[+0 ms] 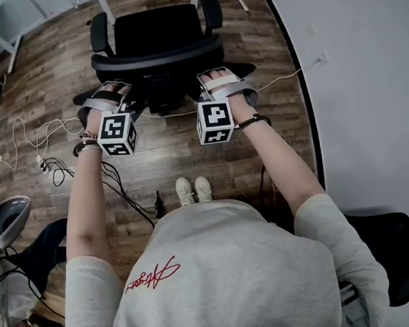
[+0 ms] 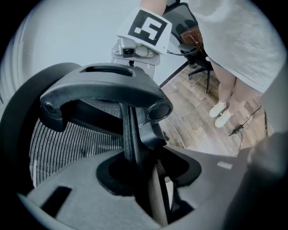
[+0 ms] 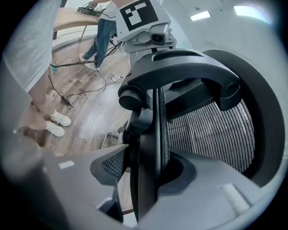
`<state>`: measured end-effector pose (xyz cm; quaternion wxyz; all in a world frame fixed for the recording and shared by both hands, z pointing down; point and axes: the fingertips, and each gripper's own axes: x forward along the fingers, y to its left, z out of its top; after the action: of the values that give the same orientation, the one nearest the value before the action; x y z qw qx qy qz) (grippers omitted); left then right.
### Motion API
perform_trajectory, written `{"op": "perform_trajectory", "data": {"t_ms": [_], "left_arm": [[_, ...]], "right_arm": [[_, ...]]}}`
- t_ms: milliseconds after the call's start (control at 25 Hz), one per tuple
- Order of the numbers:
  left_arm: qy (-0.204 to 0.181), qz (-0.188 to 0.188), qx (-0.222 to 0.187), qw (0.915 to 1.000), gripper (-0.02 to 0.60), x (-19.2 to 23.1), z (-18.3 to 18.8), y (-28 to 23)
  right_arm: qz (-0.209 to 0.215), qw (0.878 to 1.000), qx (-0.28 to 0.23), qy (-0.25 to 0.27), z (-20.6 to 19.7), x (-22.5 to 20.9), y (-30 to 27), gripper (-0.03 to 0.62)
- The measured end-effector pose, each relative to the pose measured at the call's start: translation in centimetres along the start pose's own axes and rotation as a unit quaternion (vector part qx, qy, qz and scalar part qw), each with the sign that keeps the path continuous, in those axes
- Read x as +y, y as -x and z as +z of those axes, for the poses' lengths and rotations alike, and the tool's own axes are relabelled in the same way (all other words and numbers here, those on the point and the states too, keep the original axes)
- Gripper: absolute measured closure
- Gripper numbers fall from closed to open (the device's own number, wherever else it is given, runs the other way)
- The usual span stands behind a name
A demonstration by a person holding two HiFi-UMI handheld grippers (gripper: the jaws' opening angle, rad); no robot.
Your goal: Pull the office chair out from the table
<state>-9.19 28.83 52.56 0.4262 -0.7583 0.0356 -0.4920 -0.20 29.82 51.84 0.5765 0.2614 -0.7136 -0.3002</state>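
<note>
In the head view the black office chair point(image 1: 156, 31) stands on the wood floor ahead of me, its seat pointing away. Both grippers are at the top rim of its mesh backrest point(image 1: 157, 56). My left gripper point(image 1: 115, 90) straddles the rim's left part. My right gripper point(image 1: 214, 78) straddles the right part. In the left gripper view the backrest's edge point(image 2: 130, 134) runs between the jaws of the left gripper point(image 2: 144, 175), with a gap beside it. The right gripper view shows the same edge point(image 3: 158, 117) between the jaws of the right gripper point(image 3: 148, 175), and floor shows through the gap.
Cables point(image 1: 44, 139) trail over the floor at left. White table legs point(image 1: 106, 0) stand beyond the chair. A pale surface with a dark edge point(image 1: 368, 71) fills the right side. Another black chair point(image 1: 393, 249) stands at lower right. A second person point(image 1: 26, 255) is at lower left.
</note>
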Motion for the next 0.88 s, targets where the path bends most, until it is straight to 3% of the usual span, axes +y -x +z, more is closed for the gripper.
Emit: {"op": "perform_trajectory", "data": {"t_ms": [360,600,880], "left_arm": [[0.021,-0.049,0.029,0.9981,0.306,-1.0,0.2,0.1],[0.043,-0.016,0.035,0.9983,0.279,0.7,0.4,1.3],[0.055,-0.008,0.039,0.9977,0.258,0.7,0.9,2.0]], "right_arm": [[0.052,0.999,-0.005,-0.013,0.3,0.7,0.5,0.334],[0.061,0.998,-0.009,-0.020,0.5,0.8,0.6,0.315],[0.042,0.999,-0.017,-0.025,0.3,0.6,1.7,0.303]]}}
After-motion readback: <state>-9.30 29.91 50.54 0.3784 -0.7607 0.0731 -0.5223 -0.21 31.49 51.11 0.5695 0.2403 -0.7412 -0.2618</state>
